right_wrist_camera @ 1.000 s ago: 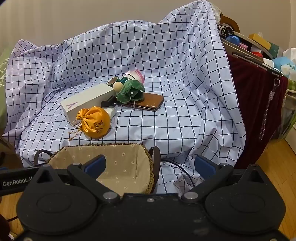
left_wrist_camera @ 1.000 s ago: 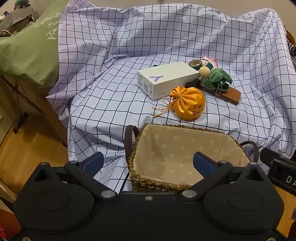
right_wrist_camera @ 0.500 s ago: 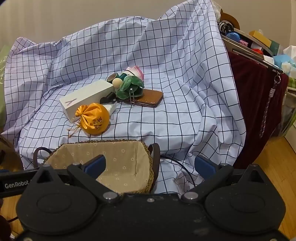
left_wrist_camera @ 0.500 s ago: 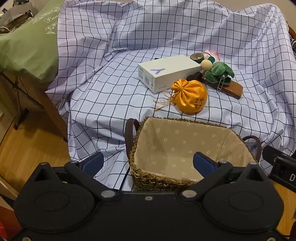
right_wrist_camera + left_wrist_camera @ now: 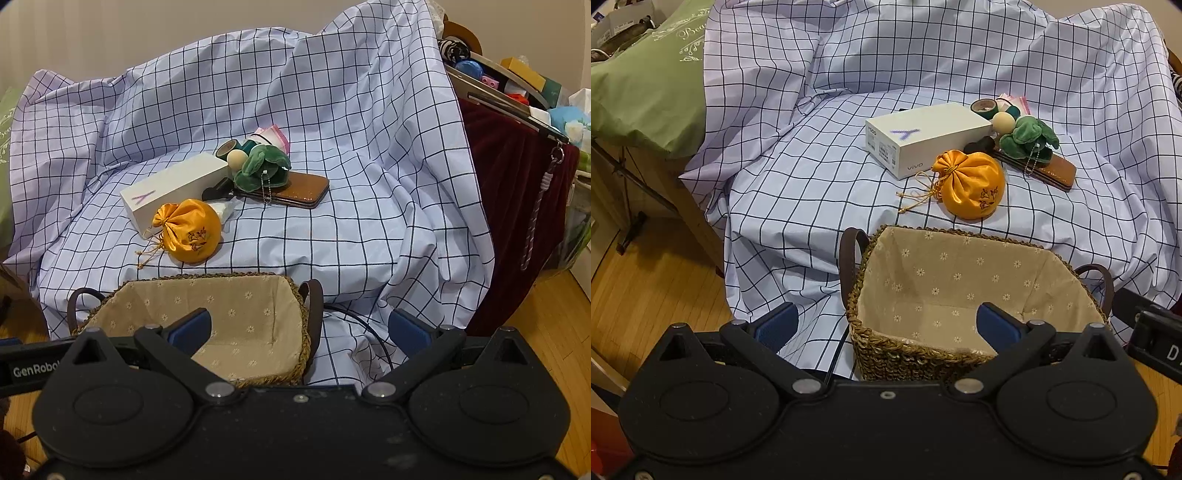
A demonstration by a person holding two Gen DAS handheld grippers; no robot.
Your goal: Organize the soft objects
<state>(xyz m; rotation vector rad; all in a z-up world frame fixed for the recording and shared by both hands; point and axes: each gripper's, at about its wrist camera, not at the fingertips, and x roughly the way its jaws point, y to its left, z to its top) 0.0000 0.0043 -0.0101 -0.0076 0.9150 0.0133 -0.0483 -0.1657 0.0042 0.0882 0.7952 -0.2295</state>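
left gripper (image 5: 888, 326) wide open, holds nothing | right gripper (image 5: 301, 330) wide open, holds nothing | orange pouch (image 5: 971, 184) at 12 o'clock of basket (image 5: 871, 354)

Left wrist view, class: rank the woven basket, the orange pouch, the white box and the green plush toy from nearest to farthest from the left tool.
1. Woven basket: directly ahead of the left tool, on the checked cloth's front edge.
2. Orange pouch: just beyond the basket's far rim.
3. White box: behind the pouch, slightly left.
4. Green plush toy: back right, on a brown case; nearly level with the box, so this order is tentative.

both wrist views look forward over the basket (image 5: 960, 291) (image 5: 221, 317) from its near side.
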